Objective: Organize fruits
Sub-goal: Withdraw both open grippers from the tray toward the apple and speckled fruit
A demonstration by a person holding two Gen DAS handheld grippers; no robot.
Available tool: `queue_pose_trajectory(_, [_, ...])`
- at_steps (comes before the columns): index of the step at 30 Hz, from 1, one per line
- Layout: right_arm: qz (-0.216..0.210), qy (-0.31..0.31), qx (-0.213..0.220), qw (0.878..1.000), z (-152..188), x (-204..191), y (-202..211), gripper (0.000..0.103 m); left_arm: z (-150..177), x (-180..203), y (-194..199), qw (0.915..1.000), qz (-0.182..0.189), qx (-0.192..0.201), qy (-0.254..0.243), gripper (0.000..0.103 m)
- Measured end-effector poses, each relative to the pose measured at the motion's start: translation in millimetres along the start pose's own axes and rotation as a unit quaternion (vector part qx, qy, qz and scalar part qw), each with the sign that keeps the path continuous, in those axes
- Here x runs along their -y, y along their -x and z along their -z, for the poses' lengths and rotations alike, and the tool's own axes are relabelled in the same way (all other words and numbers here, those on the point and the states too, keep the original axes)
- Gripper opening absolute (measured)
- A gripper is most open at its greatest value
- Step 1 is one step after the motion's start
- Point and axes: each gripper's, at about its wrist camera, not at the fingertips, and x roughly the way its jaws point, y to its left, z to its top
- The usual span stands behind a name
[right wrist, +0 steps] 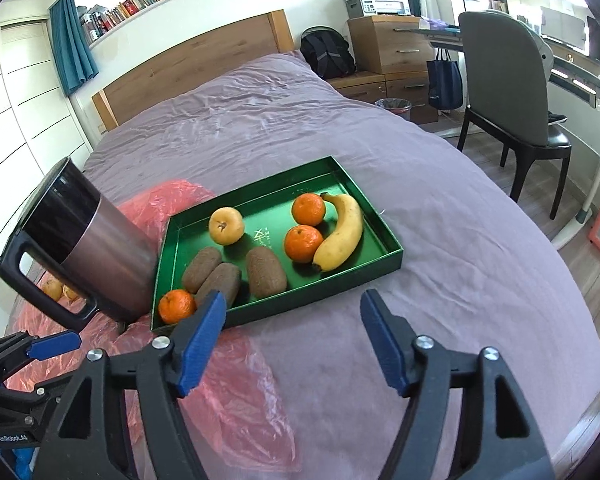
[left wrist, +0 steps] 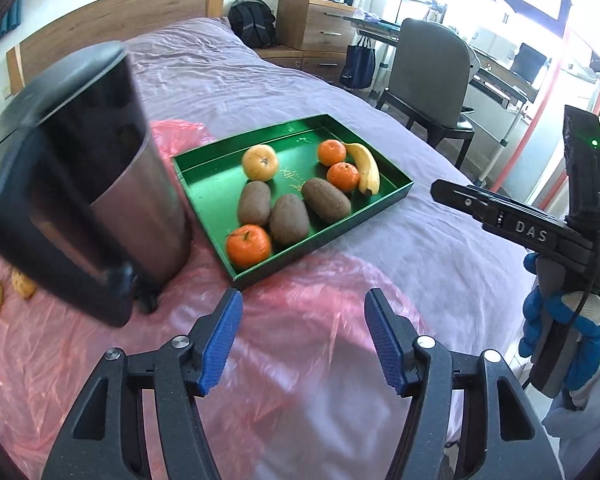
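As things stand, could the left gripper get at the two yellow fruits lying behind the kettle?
Probably not directly. The kettle stands between the open, empty left gripper and the yellow fruits on the pink plastic sheet; it would have to go round.

The green tray on the bed holds 3 oranges, 3 kiwis, 1 pear and 1 banana.

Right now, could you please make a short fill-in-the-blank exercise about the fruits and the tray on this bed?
1. The green tray holds ___ brown kiwis.
2. The single banana lies beside two ___.
3. The kettle stands on a sheet of ___ plastic.
4. Both the left gripper and the right gripper hold ___.

Missing words: three; oranges; pink; nothing
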Motion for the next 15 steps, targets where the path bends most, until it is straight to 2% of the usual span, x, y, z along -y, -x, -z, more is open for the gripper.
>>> queue_pose_trajectory(15, [-0.038, 0.085, -0.005, 0.996, 52.9, -106.2, 57.0, 0.084, 76.8, -70.7, 86.9, 0.9975, -0.043, 0.029, 0.047, 0.065])
